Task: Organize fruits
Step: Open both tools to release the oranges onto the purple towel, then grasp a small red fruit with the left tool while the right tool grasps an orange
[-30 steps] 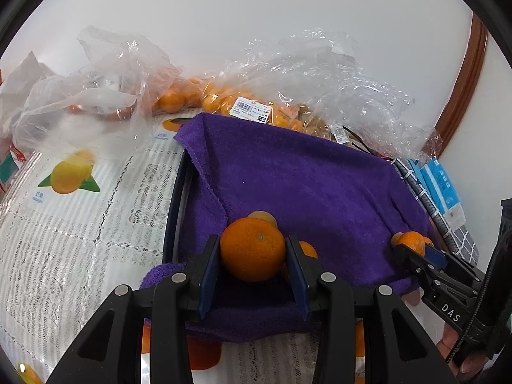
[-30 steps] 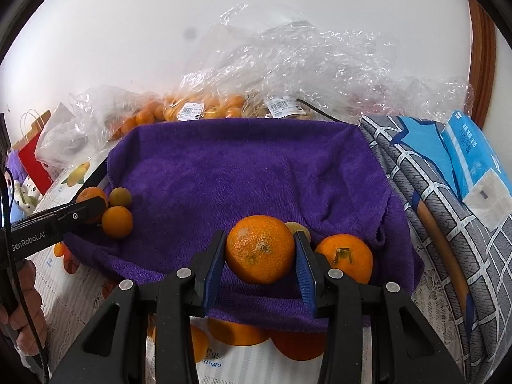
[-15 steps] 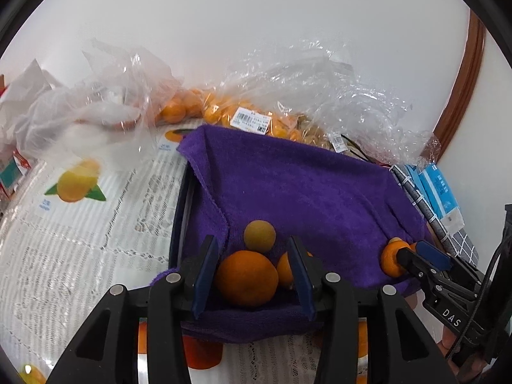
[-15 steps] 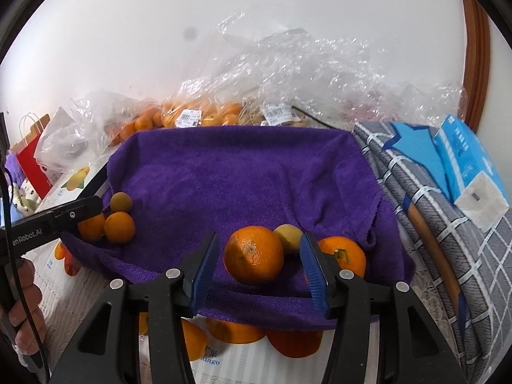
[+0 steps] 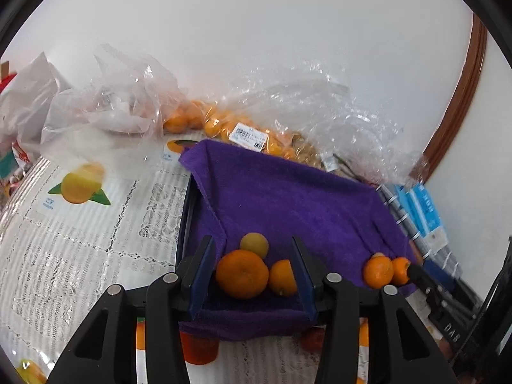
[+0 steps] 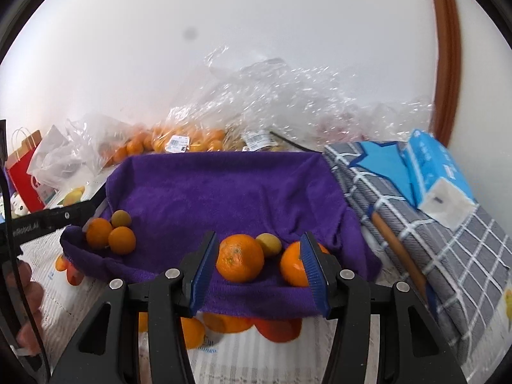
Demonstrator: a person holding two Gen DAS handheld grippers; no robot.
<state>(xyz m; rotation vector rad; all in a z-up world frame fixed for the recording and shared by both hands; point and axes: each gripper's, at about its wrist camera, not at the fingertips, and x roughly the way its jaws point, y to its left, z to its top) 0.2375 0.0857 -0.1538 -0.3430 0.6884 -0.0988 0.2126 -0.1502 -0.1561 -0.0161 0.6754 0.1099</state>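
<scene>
A purple towel (image 5: 288, 198) lines a dark tray (image 5: 185, 217); the towel also shows in the right wrist view (image 6: 224, 192). My left gripper (image 5: 252, 275) is open, its jaws either side of a big orange (image 5: 242, 273), a smaller orange (image 5: 281, 277) and a yellowish fruit (image 5: 254, 245) lying on the towel's near left corner. My right gripper (image 6: 257, 272) is open around an orange (image 6: 240, 257) lying on the towel, with a yellowish fruit (image 6: 268, 244) behind and another orange (image 6: 292, 267) by the right jaw.
Clear plastic bags (image 5: 256, 134) holding several small oranges lie behind the tray by the white wall. A checked cloth (image 6: 416, 224) with a blue tissue pack (image 6: 438, 176) lies to the right. A fruit-print tablecloth (image 5: 80, 224) covers the table at left. A red paper bag (image 6: 22, 172) stands far left.
Both grippers have opened and let their oranges down onto the towel, then drawn back a little. The jaws are now wide apart.
</scene>
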